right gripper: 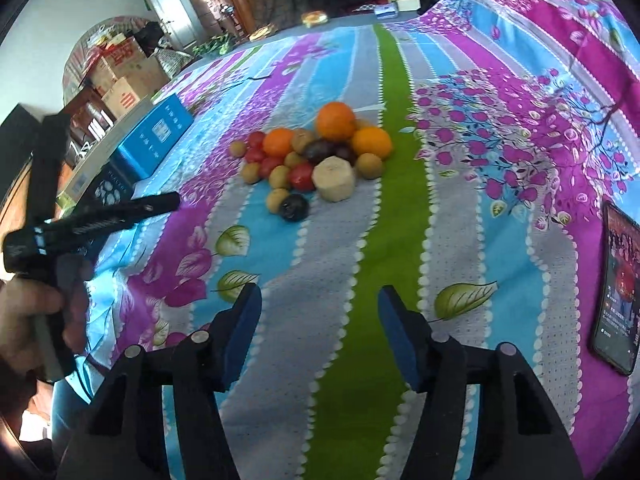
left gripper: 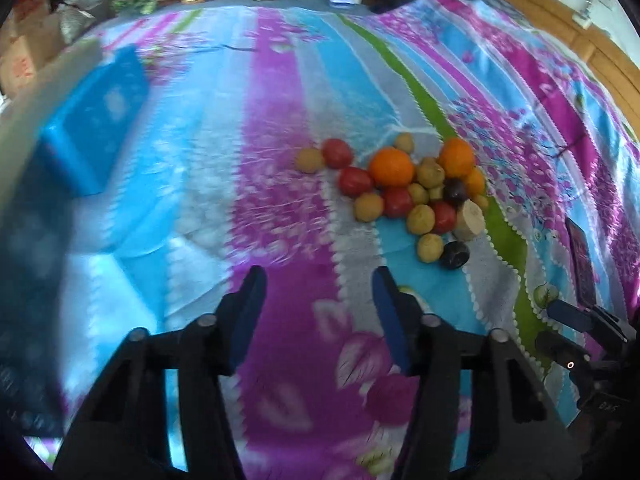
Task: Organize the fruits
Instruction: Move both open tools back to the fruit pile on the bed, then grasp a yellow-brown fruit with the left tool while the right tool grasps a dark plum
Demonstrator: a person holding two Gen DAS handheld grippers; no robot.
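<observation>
A heap of fruit lies on a striped floral bedspread: oranges, red tomatoes, small yellow-green kiwis, dark purple fruits and a pale cut chunk. My left gripper hovers over the purple stripe, short of the heap, its jaws apart with nothing between them. Over the green stripe, my right gripper stands nearer than the heap, its jaws likewise apart and empty. The left tool, held by a hand, shows at the left of the right wrist view.
A blue box lies at the bedspread's left edge. A phone with a lit screen lies on the right. Cardboard boxes and clutter stand beyond the bed. A wooden headboard runs along the far right.
</observation>
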